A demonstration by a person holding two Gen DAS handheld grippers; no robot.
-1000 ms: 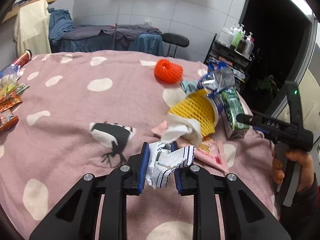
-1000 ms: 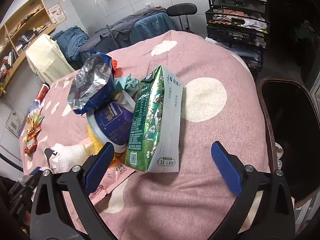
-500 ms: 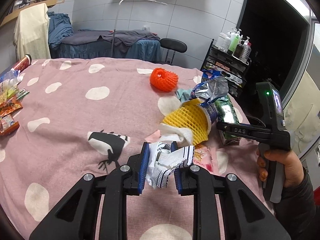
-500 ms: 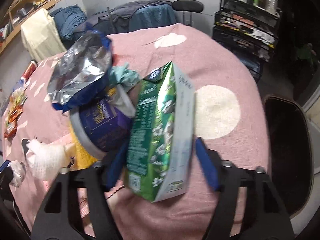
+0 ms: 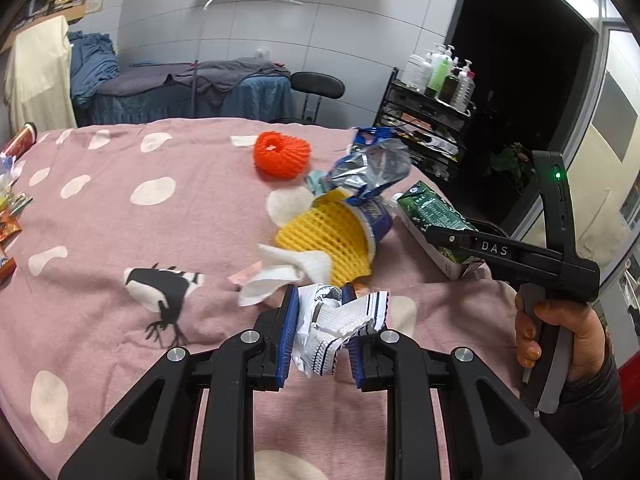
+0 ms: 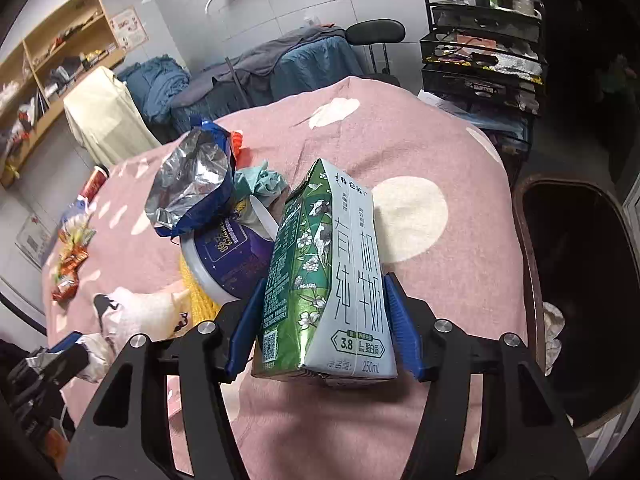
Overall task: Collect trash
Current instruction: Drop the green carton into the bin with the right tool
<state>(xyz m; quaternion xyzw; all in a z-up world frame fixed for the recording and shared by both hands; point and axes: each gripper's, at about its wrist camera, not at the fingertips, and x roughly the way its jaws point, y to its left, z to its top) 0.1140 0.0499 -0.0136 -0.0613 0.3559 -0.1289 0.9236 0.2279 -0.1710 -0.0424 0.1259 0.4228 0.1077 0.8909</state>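
A: What does the right gripper [image 6: 322, 332] have?

B: The green milk carton [image 6: 324, 276]. Its blue pads [image 6: 244, 332] press on both sides of the carton, which is tipped up off the pink spotted cloth [image 6: 420, 152], printed end toward the camera. The jaws have just been closing, with the carton between them, and they grip it now.

A: And what sits around that gripper?

B: Just to its left, touching the carton's side, is the purple tub [image 6: 228, 256], lying on its side with a yellow foam net [image 6: 196, 296] under it. Ahead and to the left, a torn silver-lined snack bag [image 6: 192, 184] rests on the tub, with a teal wad [image 6: 262, 182] just behind. To its right, past the table edge, stands a dark bin [image 6: 580, 280].

A: The left gripper [image 5: 320, 328]?

B: Clenched on a crumpled white wrapper [image 5: 334, 328] with dark stripes; the wrapper bulges out past the right pad.

A: Where is the remaining trash from there?

B: Straight ahead and close, a white tissue [image 5: 284, 272] lies against the yellow net. Farther ahead an orange foam net [image 5: 282, 154] sits alone on the cloth. To the right, a hand [image 5: 560, 332] holds the other gripper on the carton.
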